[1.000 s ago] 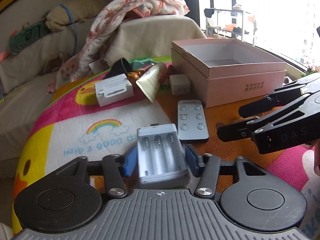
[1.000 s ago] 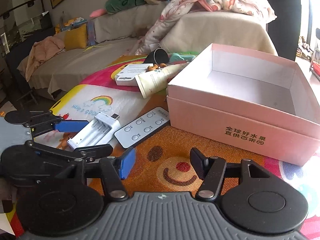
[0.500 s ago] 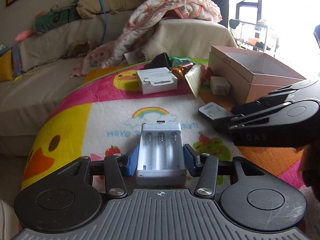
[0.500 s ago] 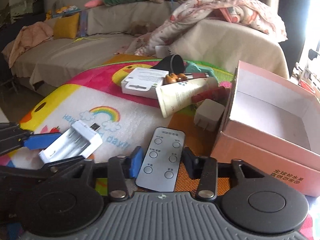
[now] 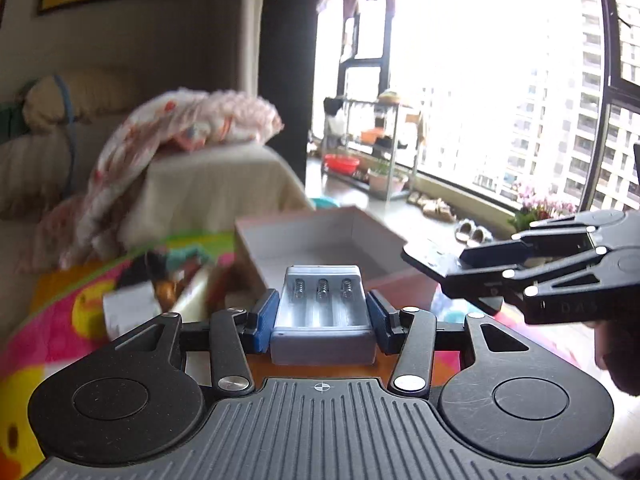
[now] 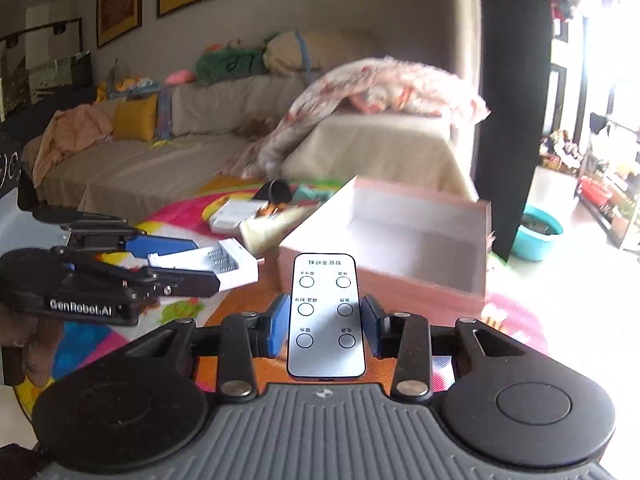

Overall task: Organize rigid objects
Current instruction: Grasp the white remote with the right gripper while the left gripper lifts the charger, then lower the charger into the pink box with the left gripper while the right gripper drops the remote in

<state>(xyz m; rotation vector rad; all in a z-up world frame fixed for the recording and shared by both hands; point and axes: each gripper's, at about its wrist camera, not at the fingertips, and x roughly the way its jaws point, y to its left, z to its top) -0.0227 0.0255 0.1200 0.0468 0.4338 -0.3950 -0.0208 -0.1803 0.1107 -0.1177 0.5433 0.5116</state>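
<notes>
The left claw (image 5: 322, 314) is clenched on a white battery charger (image 5: 322, 312), held in the air before the open pink box (image 5: 320, 236). The right claw (image 6: 325, 326) grips a grey remote (image 6: 326, 316), lifted just short of the same box (image 6: 400, 236) on the colourful mat (image 6: 180, 216).

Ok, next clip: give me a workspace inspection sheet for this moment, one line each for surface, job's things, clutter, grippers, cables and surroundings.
Surface: colourful play mat with cartoon prints, partly blurred.
Job's things: battery charger and remote control both lifted; open pink box looks empty where visible.
Clutter: white packet, cream tube and a black item, heaped left of the box.
Grippers: left gripper shut on the charger; right gripper shut on the remote.
Cables: nothing seen.
Surroundings: sofa with a blanket, framed pictures, bright window, teal basin on the floor.
</notes>
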